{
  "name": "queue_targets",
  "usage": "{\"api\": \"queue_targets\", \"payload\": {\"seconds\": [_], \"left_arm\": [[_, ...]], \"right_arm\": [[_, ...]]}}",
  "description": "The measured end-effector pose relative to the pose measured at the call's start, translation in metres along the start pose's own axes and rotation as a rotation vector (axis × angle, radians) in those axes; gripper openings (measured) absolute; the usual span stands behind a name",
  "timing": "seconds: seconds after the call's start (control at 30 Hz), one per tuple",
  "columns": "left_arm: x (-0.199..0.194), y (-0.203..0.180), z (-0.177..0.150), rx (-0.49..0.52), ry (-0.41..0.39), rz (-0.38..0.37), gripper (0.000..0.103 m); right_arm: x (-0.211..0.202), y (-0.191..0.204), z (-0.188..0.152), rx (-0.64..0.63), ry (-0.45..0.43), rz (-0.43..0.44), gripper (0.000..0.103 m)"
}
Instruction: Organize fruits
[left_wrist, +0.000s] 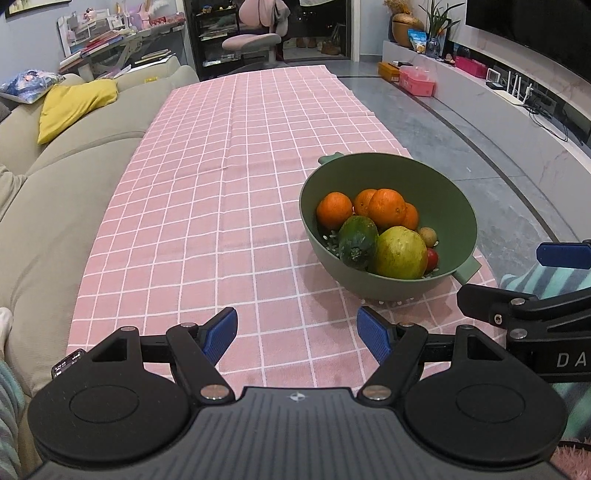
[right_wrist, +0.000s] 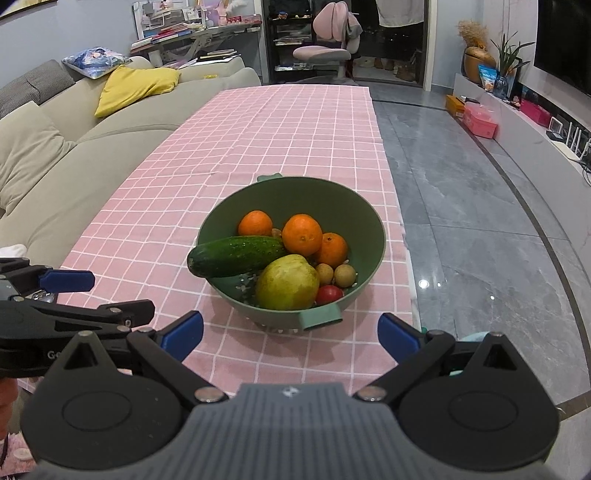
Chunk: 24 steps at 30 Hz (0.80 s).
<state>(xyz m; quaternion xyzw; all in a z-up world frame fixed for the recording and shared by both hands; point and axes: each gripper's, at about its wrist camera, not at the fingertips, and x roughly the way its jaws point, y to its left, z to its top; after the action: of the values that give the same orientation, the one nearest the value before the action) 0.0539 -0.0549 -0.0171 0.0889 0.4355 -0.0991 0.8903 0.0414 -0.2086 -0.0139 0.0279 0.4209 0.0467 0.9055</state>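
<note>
A green bowl (left_wrist: 454, 206) (right_wrist: 295, 195) with handles stands on the pink checked tablecloth (left_wrist: 221, 184) (right_wrist: 295, 125) near the table's right edge. It holds several oranges (left_wrist: 386, 206) (right_wrist: 302, 234), a cucumber (left_wrist: 357, 242) (right_wrist: 238, 255), a yellow-green pear-like fruit (left_wrist: 400, 253) (right_wrist: 287, 282), small brown round fruits (right_wrist: 345, 275) and a red tomato (right_wrist: 328, 294). My left gripper (left_wrist: 297, 334) is open and empty, low over the cloth left of the bowl. My right gripper (right_wrist: 290, 334) is open and empty, just in front of the bowl.
A beige sofa (left_wrist: 55, 184) (right_wrist: 74, 155) with a yellow cushion runs along the table's left side. Grey tiled floor (right_wrist: 480, 221) lies to the right, with a low TV shelf (left_wrist: 517, 96) and pink boxes beyond. A desk and pink chair (right_wrist: 325, 51) stand at the back.
</note>
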Motion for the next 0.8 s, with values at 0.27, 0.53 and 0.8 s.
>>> {"api": "queue_targets", "payload": {"seconds": [0.27,0.53,0.8], "left_arm": [[-0.0007,0.0010,0.0011,0.000,0.003,0.005,0.087],[-0.0014,0.0024,0.0011,0.001,0.006,0.007,0.087],[-0.0030,0.0026,0.0015,0.002,0.005,0.015,0.087]], "right_arm": [[0.0008,-0.0005,-0.0001,0.002,0.002,0.002,0.097],[0.0016,0.0005,-0.0004,-0.001,0.008,0.003,0.097],[0.0019,0.0010,-0.0011,-0.004,0.009,0.003,0.097]]}}
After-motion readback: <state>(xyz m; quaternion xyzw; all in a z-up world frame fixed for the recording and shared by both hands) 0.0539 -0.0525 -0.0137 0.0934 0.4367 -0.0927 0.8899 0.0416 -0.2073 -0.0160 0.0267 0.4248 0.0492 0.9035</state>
